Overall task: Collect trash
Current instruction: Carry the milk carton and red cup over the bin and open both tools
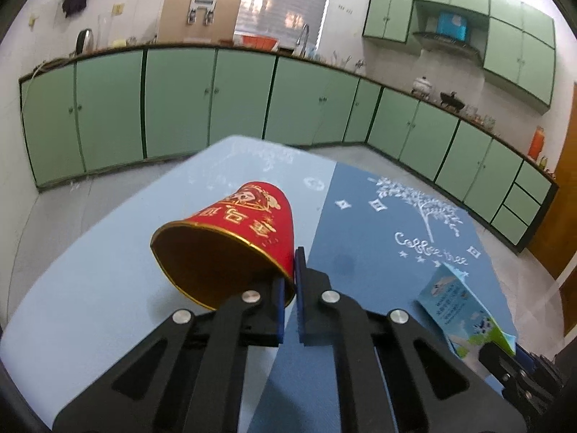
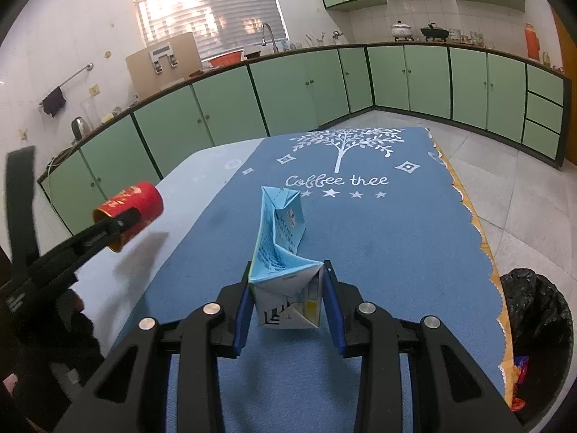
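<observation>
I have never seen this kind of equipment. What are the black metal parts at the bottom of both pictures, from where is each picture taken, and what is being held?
The black parts are two hand-held grippers; a person carries one in each hand. Each picture comes from a fisheye camera on one gripper, looking along its fingers.

In the left camera's picture, the left gripper is shut on the rim of a red paper cup with gold print.

In the right camera's picture, the right gripper squeezes a flattened light blue drink carton above the blue "Coffee tree" tablecloth. A bin lined with a black bag stands beside the table, at the right edge.
</observation>
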